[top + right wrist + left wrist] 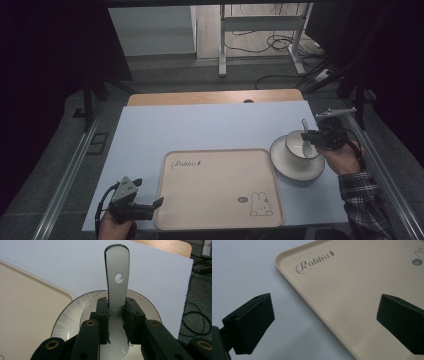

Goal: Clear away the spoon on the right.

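Observation:
A white ceramic spoon (116,287) with a hole in its handle is clamped between the pads of my right gripper (116,323), its handle pointing away from the camera. In the high view my right gripper (316,138) holds the spoon (306,136) over a white bowl (298,148) that stands on a white saucer (290,167) at the table's right. A beige tray (220,187) printed "Rabbit" with a bunny drawing lies at the front centre. My left gripper (150,200) rests open by the tray's front-left corner. Its jaws straddle the tray's rim (294,287) with nothing between them.
The light blue table top (200,127) stretches behind the tray, with a wooden strip (215,96) along its far edge. Metal rails (70,175) run down both sides. Cables and a desk frame (260,30) lie on the floor beyond.

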